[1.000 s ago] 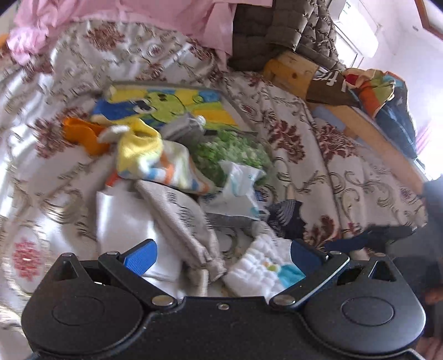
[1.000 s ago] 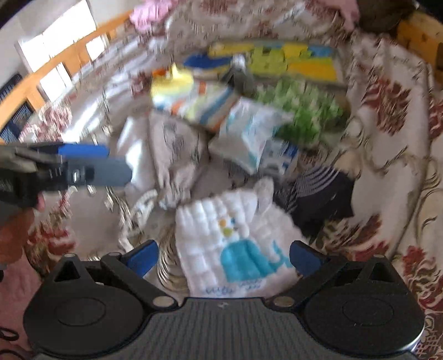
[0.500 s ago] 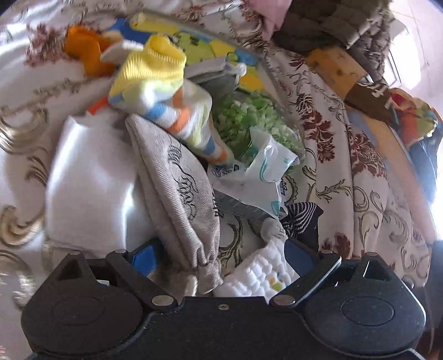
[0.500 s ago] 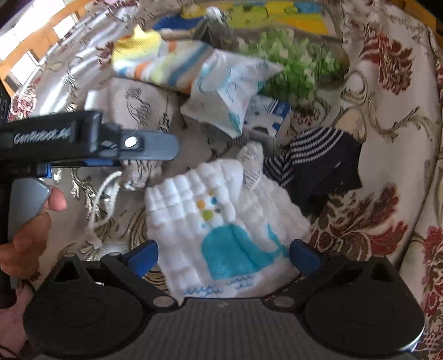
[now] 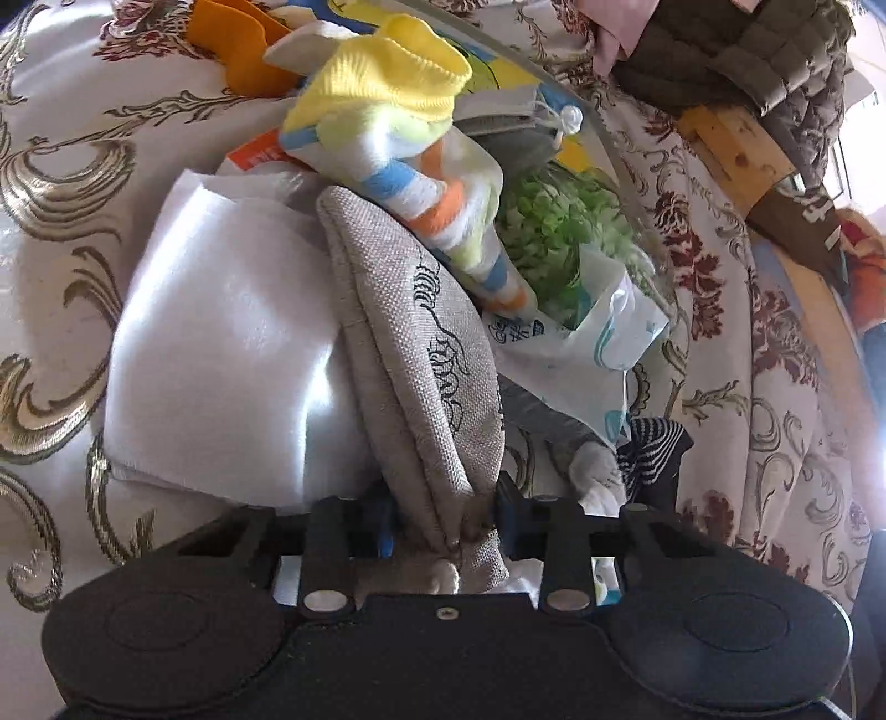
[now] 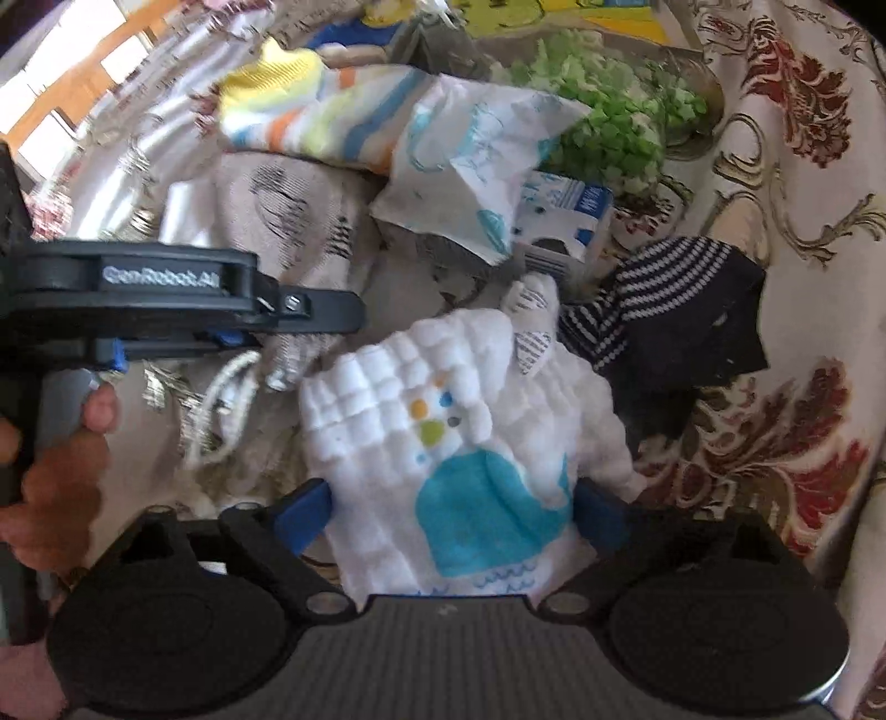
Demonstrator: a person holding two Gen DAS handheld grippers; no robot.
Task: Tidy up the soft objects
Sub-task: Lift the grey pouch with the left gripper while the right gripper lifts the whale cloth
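My left gripper point(image 5: 443, 518) is shut on the neck of a grey linen drawstring pouch point(image 5: 421, 354), which lies on a white folded cloth point(image 5: 221, 343). The left gripper also shows in the right wrist view point(image 6: 310, 315), over the pouch point(image 6: 277, 216). My right gripper point(image 6: 454, 515) is open, its blue pads on either side of a white quilted cloth with a blue whale point(image 6: 459, 443). A striped yellow sock point(image 5: 398, 144), a tissue pack point(image 6: 470, 166) and a dark striped sock point(image 6: 675, 315) lie in the pile.
The pile rests on a floral bedspread point(image 5: 55, 166). A green fluffy item point(image 5: 559, 232), an orange cloth point(image 5: 238, 44) and a colourful cartoon mat point(image 6: 609, 11) lie behind. A wooden bed frame point(image 5: 731, 149) and dark quilted jacket point(image 5: 764, 55) stand at the far right.
My left gripper moved forward and closed on the grey pouch's neck. My right gripper advanced onto the whale cloth, which now sits between its open pads.
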